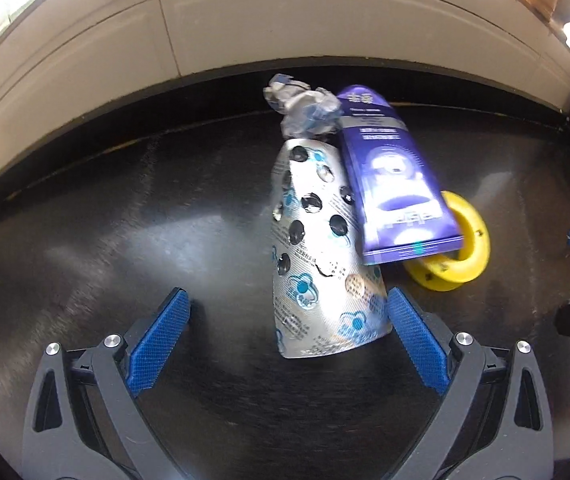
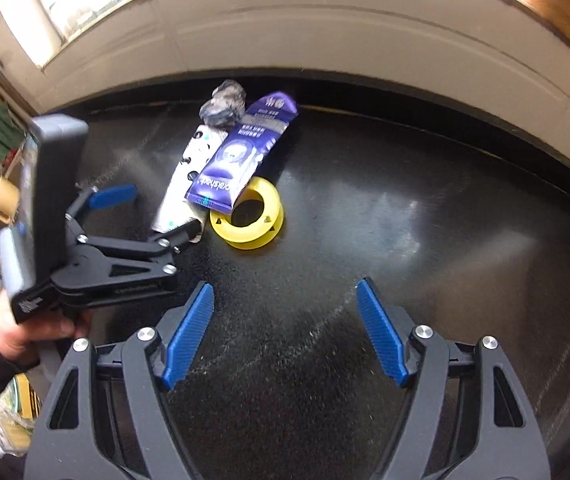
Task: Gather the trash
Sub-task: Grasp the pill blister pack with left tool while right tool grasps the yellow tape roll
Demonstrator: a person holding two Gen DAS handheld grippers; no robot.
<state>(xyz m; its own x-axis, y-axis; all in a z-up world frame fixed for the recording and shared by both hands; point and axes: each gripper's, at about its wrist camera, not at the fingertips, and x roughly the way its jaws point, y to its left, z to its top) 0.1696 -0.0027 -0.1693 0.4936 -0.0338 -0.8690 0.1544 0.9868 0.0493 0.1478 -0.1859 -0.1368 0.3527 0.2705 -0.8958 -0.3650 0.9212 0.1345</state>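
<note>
The left claw point(image 1: 288, 340) gapes wide and empty around the near end of the silver blister pack point(image 1: 317, 248); the right claw point(image 2: 285, 330), also wide and empty, hangs over bare desk point(image 2: 425, 220) nearer than the pack. A purple packet point(image 1: 389, 176) lies over the pack's far right side, a yellow ring point(image 1: 465, 240) beneath it, crumpled paper point(image 1: 305, 110) just beyond; pinching the flat, slick pack could skid it or drag the packet along.

We see a silver blister pack point(image 1: 317, 272) with blue logos and dark burst pockets, a purple box point(image 1: 389, 184) with white print, a yellow ring point(image 1: 461, 240), a grey-white crumpled wad point(image 1: 305, 110), blue fingers point(image 1: 161, 340), and a glossy black surface point(image 1: 125, 220).
</note>
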